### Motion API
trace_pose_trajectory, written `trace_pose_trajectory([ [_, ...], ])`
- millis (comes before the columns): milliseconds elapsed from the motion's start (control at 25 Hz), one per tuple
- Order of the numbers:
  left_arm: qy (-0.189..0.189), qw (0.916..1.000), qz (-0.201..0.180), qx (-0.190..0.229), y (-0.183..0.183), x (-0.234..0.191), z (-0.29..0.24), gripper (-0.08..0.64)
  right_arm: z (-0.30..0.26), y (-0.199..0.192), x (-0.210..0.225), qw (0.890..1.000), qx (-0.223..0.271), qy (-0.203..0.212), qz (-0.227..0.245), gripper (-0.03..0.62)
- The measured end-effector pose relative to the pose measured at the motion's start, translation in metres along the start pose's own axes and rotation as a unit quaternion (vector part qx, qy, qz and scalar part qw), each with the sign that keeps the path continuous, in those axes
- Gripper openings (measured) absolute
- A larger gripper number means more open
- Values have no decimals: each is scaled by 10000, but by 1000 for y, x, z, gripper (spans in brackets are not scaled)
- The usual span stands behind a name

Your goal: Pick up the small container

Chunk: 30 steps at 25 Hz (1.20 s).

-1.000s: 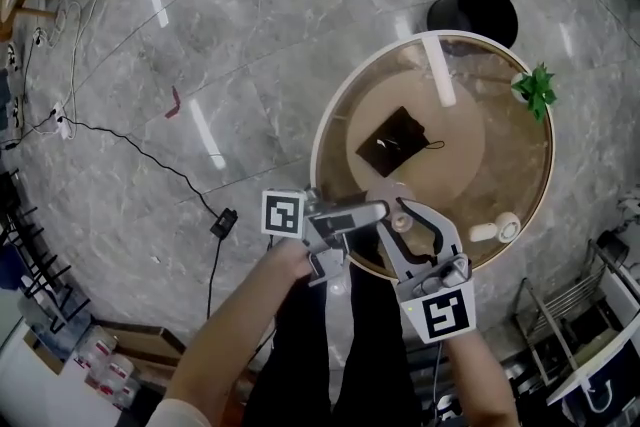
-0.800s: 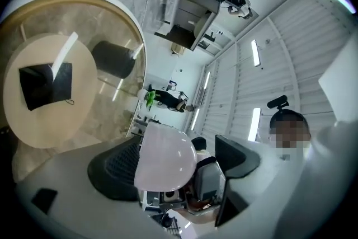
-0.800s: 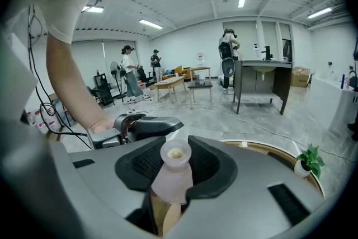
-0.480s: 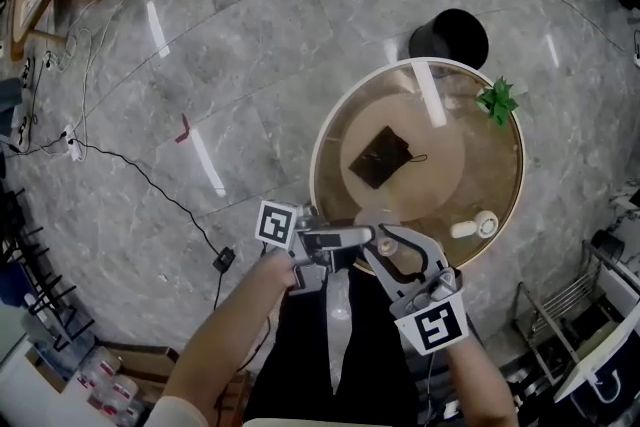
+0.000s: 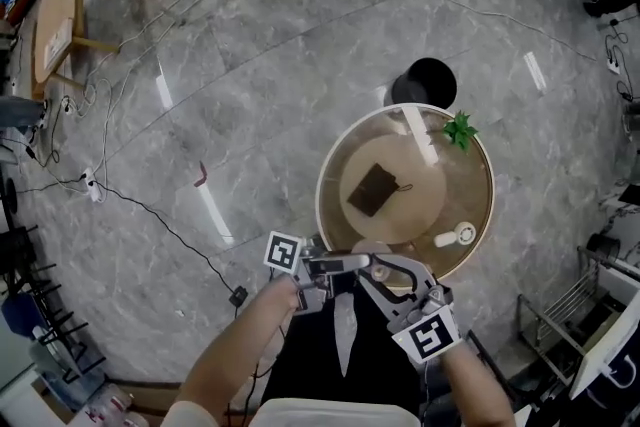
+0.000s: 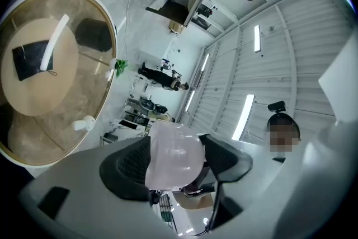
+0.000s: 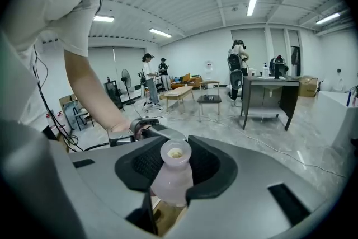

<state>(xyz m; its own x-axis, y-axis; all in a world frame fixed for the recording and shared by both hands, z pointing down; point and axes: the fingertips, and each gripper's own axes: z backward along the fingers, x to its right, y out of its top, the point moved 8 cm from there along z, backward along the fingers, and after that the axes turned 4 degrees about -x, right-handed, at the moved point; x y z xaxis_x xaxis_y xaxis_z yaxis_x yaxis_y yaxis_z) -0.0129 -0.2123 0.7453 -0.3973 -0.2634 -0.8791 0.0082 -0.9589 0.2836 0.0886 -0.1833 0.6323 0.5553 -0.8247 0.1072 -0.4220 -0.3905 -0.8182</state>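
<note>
The small container (image 7: 172, 173) is a pale pink bottle with an open mouth. My right gripper (image 7: 173, 177) is shut on its body, mouth pointing away from the camera. In the left gripper view the container (image 6: 174, 159) fills the gap between the black pads, and my left gripper (image 6: 177, 168) is shut on it; its jaws have just been closing. In the head view both grippers meet at the bottom centre, in front of the person's body: the left gripper (image 5: 362, 263) points right and the right gripper (image 5: 386, 269) points up-left, with the container (image 5: 381, 272) between them.
A round glass table (image 5: 322, 177) stands below, ahead of the grippers. It carries a black pouch (image 5: 373, 189), a small green plant (image 5: 460, 128) and a white object (image 5: 455, 237). A black bin (image 5: 424, 82) stands behind it. Cables (image 5: 150, 205) run across the marble floor at left.
Both grippers have risen together with the container, away from the table's near edge. The table now looks smaller and farther below in the head view.
</note>
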Motion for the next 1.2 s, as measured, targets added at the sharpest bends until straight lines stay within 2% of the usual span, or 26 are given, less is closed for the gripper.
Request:
trace_pose_trajectory([
  [160,112,9999,-81,91,-16,36,-12,296,23,34,-8,9997,188,-94,-91,140],
  [440,-62,9994,-58,332,-43,105,-17,293,46,100,-33,9997,222,-140,-12,140],
  [600,28,9992,-85,388,-64,132,-21,291,66,120,-51,9990,390,-229,-51,140],
  [960,80,9999,42,-52,-117,188,-42,291,120,167,-98,9969,537,-564,-87,140],
  [1200,106,9994,111,-299,-159,203,-61,293,162,176,-132,9935,668,-919,-107,140],
])
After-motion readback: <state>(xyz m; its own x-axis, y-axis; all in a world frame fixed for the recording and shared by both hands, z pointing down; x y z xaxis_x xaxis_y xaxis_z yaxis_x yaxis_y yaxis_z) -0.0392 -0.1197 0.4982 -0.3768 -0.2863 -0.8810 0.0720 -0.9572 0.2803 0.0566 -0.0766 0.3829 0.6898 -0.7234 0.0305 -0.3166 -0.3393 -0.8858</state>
